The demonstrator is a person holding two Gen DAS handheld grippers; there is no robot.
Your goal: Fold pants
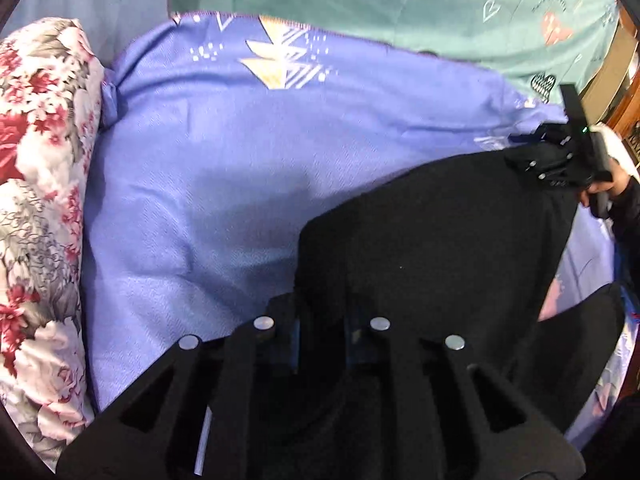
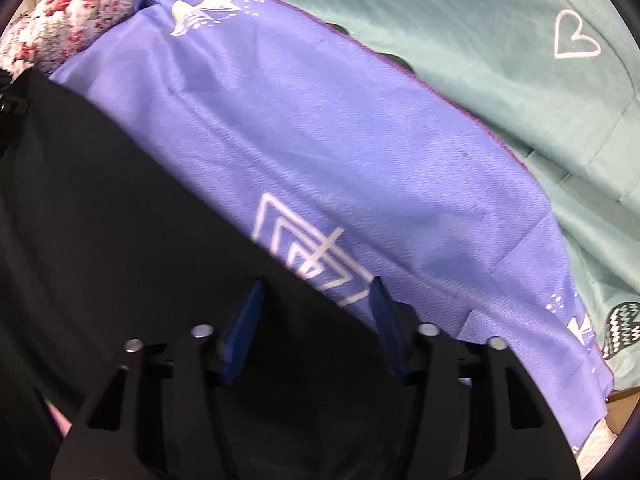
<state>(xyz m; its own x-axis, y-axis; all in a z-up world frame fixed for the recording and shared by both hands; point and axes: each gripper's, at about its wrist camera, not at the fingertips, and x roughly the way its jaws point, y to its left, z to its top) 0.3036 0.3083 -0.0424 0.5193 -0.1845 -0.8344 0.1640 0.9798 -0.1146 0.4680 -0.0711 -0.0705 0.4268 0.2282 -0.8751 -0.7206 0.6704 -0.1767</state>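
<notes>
A: Risk first. Black pants (image 1: 440, 240) lie on the purple sheet (image 1: 240, 160), toward its near right part, far from its floral-side edge. Left gripper (image 1: 320, 320) is clenched on a near edge of the cloth — pads buried in black fabric, so I can't tell how many layers it has. If it has one layer only, the fold likely drags crooked.

B: Right side?

A: Right gripper (image 2: 316, 308) sits over the pants' edge, blue pads (image 2: 244, 320) apart, cloth lying between them but not pinched. If it lifts like that, the fabric probably slips out and one end stays down. Closing too far out likely catches the sheet as well — then the sheet rides up with the pants.

B: Surface?

A: Soft bedding, not a table. Purple sheet is loose and creased, on a teal cover (image 1: 440, 8) with heart prints. Floral quilt (image 1: 36, 200) bunched along the sheet's left edge. Wooden furniture (image 1: 624, 92) past the right edge, mostly out of frame.
</notes>
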